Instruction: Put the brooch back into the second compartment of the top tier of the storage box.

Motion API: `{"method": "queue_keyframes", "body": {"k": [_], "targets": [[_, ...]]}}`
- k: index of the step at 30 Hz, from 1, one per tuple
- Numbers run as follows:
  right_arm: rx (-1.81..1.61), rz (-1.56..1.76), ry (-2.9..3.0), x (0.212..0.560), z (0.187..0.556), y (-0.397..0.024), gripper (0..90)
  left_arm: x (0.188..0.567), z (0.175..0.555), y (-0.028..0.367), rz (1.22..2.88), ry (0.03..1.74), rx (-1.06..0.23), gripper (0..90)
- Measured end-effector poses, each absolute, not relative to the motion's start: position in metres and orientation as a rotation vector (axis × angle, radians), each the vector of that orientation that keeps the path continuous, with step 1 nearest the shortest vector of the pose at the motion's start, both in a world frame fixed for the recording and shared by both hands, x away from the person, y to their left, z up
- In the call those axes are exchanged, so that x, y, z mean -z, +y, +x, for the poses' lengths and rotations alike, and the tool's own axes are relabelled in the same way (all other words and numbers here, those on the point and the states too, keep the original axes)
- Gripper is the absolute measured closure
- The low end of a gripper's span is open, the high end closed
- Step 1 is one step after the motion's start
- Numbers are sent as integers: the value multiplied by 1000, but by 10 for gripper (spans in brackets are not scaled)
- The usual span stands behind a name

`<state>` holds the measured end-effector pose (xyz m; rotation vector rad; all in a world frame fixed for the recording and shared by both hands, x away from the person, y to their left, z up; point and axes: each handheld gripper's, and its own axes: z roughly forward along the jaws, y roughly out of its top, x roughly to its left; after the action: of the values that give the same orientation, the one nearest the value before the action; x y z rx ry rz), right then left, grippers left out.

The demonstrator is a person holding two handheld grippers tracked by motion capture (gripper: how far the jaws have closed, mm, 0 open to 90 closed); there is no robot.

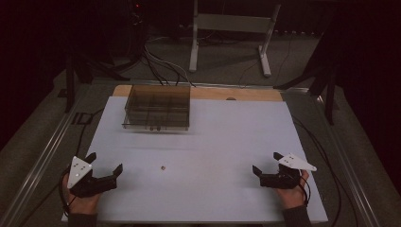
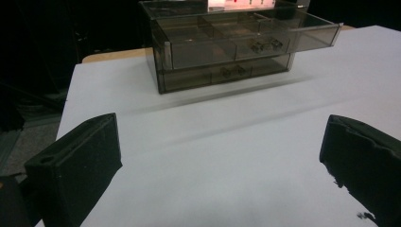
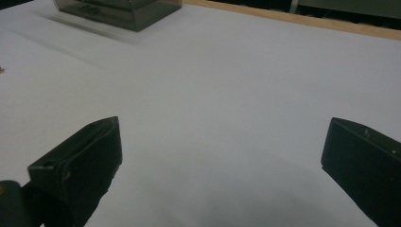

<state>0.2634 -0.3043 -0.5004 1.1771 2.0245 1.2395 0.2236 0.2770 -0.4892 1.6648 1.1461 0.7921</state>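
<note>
High view, table stock as I hold it. My left gripper [image 1: 105,162]: jaws spread wide, nothing between them, resting low over the white table sheet [image 1: 213,142] near its front-left corner. My right gripper [image 1: 267,163]: jaws likewise apart and empty, near the front-right corner. The two are well apart from each other.

Item one: a small brownish object [image 1: 162,167], lying on the sheet between my two grippers, nearer the left fingers and just beyond their tips to the inside; too small to tell what it is. No finger touches it.

Item two: a smoky transparent drawer organizer [image 1: 157,107], far ahead of my left fingers at the back of the sheet. Left gripper view: the organizer [image 2: 227,45] stands beyond the gap between my left fingers [image 2: 75,161], its upper drawer pulled out and divided into compartments, with small metal pieces inside. A bright label sits at its top rear edge; its writing is too blurred to read.

Right gripper view: my right fingers [image 3: 80,156] stand apart over bare sheet; the organizer's corner [image 3: 123,12] lies far ahead, to the left. No readable brand anywhere.
</note>
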Motion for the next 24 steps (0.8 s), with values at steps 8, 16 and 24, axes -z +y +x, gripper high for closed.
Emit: {"method": "queue_keyframes", "body": {"k": [8, 16, 24], "targets": [[-1234, 1182, 2020, 500, 262, -304, 2, 487, 223, 277, 1669, 1153, -798, 4], [-1225, 1182, 2015, 501, 262, -304, 2, 479, 223, 271, 1697, 1101, -761, 4], [-1223, 1189, 2006, 501, 261, -304, 2, 471, 230, 262, 1758, 1052, -712, 4]]}}
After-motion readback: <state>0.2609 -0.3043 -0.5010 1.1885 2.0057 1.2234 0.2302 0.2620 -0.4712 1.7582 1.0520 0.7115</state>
